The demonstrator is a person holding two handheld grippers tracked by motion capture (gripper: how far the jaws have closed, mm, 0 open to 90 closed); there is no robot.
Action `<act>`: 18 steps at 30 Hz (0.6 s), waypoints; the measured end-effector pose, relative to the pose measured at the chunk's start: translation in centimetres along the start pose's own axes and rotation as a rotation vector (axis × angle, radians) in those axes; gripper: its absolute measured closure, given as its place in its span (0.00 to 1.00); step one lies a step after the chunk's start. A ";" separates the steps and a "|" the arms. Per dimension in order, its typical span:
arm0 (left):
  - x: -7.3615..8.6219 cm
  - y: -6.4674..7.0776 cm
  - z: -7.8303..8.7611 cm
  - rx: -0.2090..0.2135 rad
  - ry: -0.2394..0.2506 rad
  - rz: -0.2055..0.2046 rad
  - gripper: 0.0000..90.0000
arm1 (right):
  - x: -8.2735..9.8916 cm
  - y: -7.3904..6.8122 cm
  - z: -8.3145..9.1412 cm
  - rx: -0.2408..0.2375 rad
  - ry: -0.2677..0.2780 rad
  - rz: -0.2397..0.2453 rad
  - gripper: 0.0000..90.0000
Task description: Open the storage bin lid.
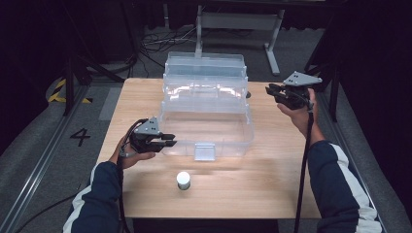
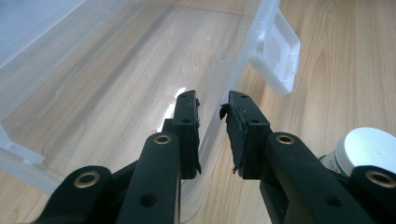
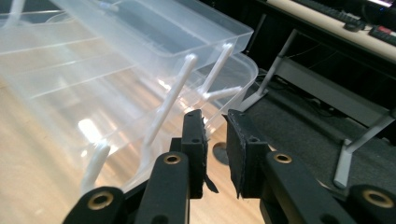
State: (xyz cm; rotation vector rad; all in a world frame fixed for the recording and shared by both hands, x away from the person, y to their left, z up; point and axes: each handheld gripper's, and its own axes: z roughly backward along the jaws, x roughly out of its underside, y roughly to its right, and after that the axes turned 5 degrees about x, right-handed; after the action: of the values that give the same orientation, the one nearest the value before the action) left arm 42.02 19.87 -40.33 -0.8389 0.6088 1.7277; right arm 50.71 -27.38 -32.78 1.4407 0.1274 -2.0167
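Observation:
A clear plastic tiered box [image 1: 206, 109] stands open on the wooden table, its upper trays [image 1: 204, 65] swung to the back. My left gripper [image 1: 171, 140] is at the box's front left corner. In the left gripper view its jaws [image 2: 212, 100] straddle the box's front wall [image 2: 233, 60] and are shut on it. My right gripper [image 1: 269, 90] hovers at the right end of the trays, pointing left. In the right gripper view it [image 3: 215, 116] is open with nothing between the jaws, and the trays' white link arms [image 3: 173, 98] are just ahead.
A small white-capped jar [image 1: 183, 179] [image 2: 369, 149] stands on the table in front of the box. The box's white latch [image 1: 204, 150] [image 2: 275, 56] hangs at the front wall. Beyond the table's far edge are a metal frame [image 1: 238, 22] and floor cables.

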 end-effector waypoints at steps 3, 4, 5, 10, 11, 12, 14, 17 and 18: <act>0.0 0.0 0.0 -0.002 -0.001 0.000 0.82 | 0.7 -0.4 0.7 -0.021 0.001 0.001 0.85; 0.0 0.0 0.0 -0.003 0.000 0.002 0.82 | 0.9 -0.5 0.8 -0.026 -0.001 0.005 0.84; 0.0 0.1 0.0 -0.006 0.000 0.001 0.82 | 1.2 -0.7 1.1 -0.030 -0.001 0.011 0.83; 0.0 0.2 0.0 -0.013 0.003 0.006 0.82 | 2.5 -1.6 1.8 -0.055 -0.024 0.033 0.81; 0.0 0.2 0.0 -0.015 0.002 0.007 0.82 | 2.8 -1.8 2.0 -0.060 -0.028 0.031 0.80; 0.0 0.2 0.0 -0.015 0.002 0.007 0.82 | 2.8 -1.8 2.0 -0.060 -0.028 0.031 0.80; -0.1 0.3 0.0 -0.020 -0.001 0.008 0.82 | 3.3 -2.2 2.3 -0.065 -0.038 0.043 0.80; -0.1 0.3 0.0 -0.023 -0.001 0.010 0.82 | 4.1 -2.5 2.8 -0.077 -0.040 0.033 0.80; -0.1 0.4 0.0 -0.026 -0.003 0.008 0.82 | 4.4 -2.5 2.9 -0.080 -0.038 0.031 0.79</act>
State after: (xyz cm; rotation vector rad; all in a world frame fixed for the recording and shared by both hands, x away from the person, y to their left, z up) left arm 41.70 19.67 -40.27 -0.8533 0.5899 1.7475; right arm 46.14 -28.60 -36.22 1.3469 0.1669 -1.9902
